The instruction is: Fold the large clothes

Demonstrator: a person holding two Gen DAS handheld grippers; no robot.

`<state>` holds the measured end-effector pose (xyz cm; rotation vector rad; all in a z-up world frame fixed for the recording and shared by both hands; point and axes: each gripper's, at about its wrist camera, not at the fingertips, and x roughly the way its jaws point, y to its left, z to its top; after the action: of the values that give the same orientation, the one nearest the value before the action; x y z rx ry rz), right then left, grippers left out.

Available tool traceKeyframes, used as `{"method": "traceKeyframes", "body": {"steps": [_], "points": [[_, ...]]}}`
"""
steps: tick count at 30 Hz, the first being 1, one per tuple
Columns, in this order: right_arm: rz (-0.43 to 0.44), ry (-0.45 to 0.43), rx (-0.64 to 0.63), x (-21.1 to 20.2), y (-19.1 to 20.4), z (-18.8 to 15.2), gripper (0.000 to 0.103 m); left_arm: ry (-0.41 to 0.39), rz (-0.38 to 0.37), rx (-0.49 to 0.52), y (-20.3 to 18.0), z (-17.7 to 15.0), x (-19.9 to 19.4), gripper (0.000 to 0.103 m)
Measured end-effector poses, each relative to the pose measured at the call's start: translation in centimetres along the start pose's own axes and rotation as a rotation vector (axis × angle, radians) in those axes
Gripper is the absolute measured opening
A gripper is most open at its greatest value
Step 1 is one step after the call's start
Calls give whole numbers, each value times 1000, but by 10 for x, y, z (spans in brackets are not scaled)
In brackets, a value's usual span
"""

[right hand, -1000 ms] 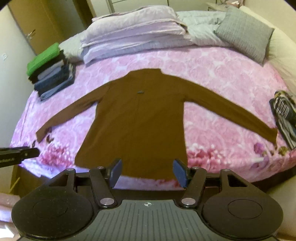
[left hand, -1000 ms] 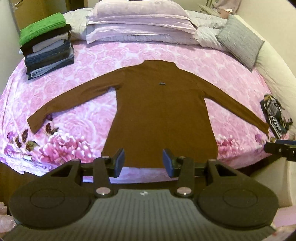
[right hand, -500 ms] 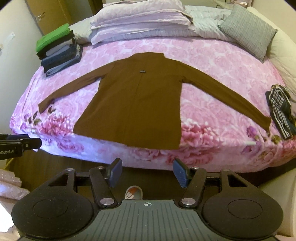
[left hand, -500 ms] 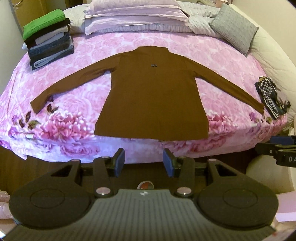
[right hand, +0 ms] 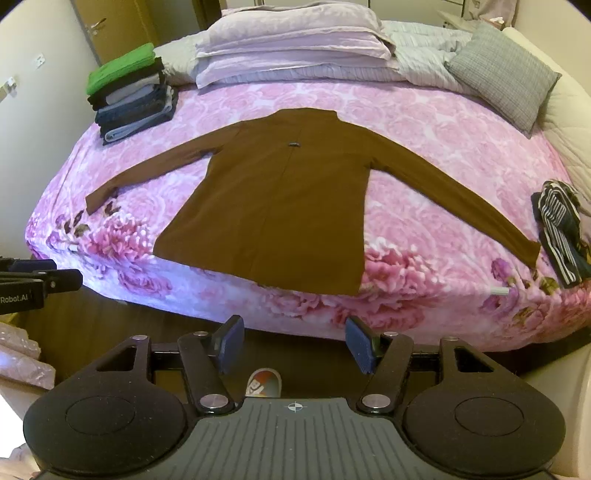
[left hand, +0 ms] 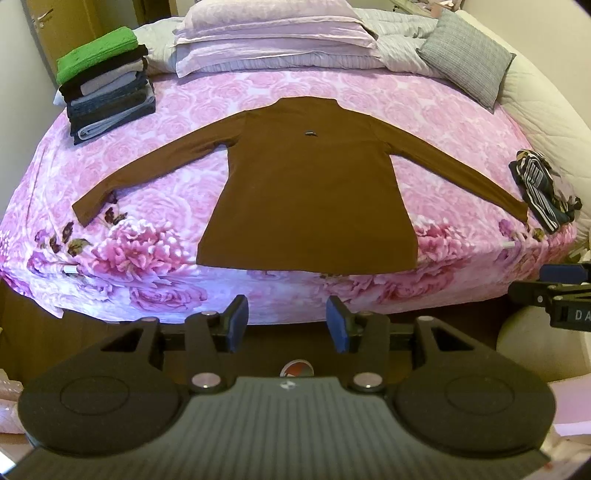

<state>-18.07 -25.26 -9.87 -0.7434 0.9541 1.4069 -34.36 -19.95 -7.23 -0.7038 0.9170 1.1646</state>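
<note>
A brown long-sleeved top lies flat on the pink floral bed, collar toward the pillows and both sleeves spread wide. Its hem runs along the near edge of the bed. My left gripper hangs open off the foot of the bed, below the hem, holding nothing. My right gripper is open too, short of the bed edge and empty. The right gripper's tip shows at the right edge of the left wrist view, and the left gripper's tip shows at the left edge of the right wrist view.
A stack of folded clothes topped in green sits at the bed's far left. Pillows and a grey cushion line the head. A crumpled striped garment lies by the right cuff. Dark floor lies below.
Both grippers have pulled back from the hem, off the foot of the bed. The whole top and the bed edge now show. The jaws stayed open.
</note>
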Motion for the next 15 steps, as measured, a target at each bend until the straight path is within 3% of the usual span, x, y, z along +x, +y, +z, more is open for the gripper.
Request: {"method": "traceKeyframes", "body": {"steps": [15], "points": [[13, -3, -2, -1, 0, -1, 58, -6, 5, 6, -2, 0, -2, 43]]}}
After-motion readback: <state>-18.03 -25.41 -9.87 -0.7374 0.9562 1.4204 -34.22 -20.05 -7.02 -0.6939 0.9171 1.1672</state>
